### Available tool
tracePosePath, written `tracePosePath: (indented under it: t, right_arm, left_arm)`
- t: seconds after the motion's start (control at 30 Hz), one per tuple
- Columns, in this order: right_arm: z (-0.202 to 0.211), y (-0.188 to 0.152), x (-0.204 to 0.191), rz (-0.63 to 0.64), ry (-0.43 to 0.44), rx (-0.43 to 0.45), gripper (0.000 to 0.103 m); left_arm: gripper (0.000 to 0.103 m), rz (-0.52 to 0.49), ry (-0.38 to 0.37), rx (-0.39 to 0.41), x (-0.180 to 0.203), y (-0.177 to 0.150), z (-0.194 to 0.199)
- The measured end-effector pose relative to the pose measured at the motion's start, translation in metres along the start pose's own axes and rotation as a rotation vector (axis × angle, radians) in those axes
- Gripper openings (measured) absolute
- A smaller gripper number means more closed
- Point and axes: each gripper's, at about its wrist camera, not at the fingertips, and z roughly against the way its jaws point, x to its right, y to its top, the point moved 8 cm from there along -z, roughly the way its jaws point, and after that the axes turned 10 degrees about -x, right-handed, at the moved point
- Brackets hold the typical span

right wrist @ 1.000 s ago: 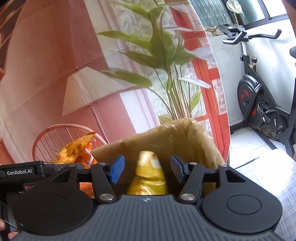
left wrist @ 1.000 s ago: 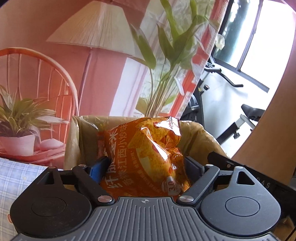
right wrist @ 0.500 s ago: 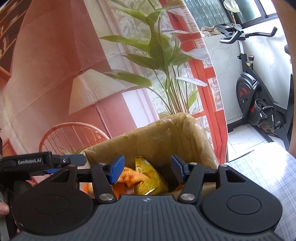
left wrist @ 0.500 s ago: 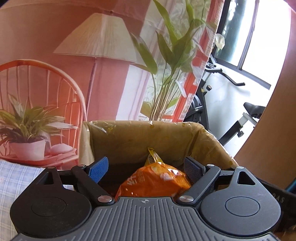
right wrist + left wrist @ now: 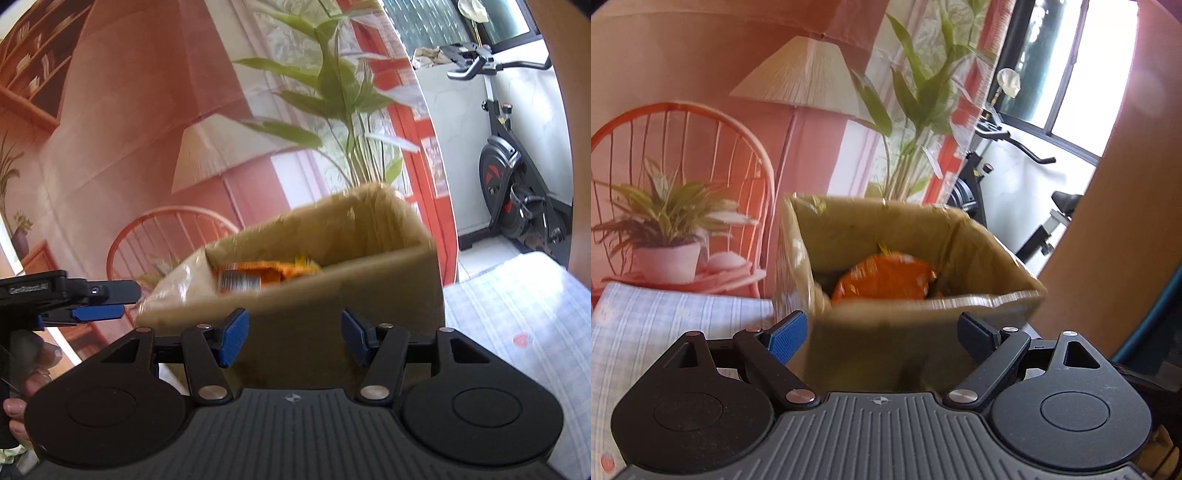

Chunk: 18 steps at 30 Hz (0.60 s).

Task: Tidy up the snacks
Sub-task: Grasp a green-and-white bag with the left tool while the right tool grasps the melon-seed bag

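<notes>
A brown cardboard box [image 5: 923, 325] stands on the checked tablecloth; it also shows in the right wrist view [image 5: 332, 273]. An orange snack bag [image 5: 886, 282] lies inside it, with a yellow bag's tip behind. In the right wrist view the orange bag [image 5: 255, 275] shows a barcode label. My left gripper [image 5: 882, 336] is open and empty, in front of the box's near wall. My right gripper [image 5: 295, 336] is open and empty, also just short of the box. The left gripper's fingers [image 5: 99, 312] show at the left of the right wrist view.
A printed backdrop with a lamp, chair and plants [image 5: 798, 122] hangs behind the box. The blue-white checked tablecloth [image 5: 517, 325] spreads right of the box and also left of it [image 5: 665, 325]. An exercise bike [image 5: 517, 184] stands at the far right.
The left gripper opened and dropped the orange bag into the box. Both grippers have pulled back and away from the box, so its near wall now shows.
</notes>
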Motion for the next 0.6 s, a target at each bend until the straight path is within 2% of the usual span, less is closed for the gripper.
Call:
tracePosePath:
  t: [0.23,0.37,0.47,0.6]
  right_arm:
    - [-0.004,-0.047,-0.001,0.004,-0.005,-0.092,0.061]
    - [-0.005,-0.067,0.002,-0.028,0.022,-0.138,0.062]
    - [-0.004,-0.079,0.006,-0.043,0.029,-0.161,0.069]
    - [-0.005,-0.094,0.016,-0.078,0.024,-0.196,0.07]
  left_arm:
    - [0.085,0.034,-0.046,-0.053,0.0,-0.047,-0.003]
    - [0.085,0.054,-0.06,-0.083,-0.001,-0.066,-0.007]
    - [0.085,0.043,-0.069,-0.103,0.005,-0.077,-0.01]
    - [0.085,0.016,-0.094,-0.129,0.016,-0.091,-0.015]
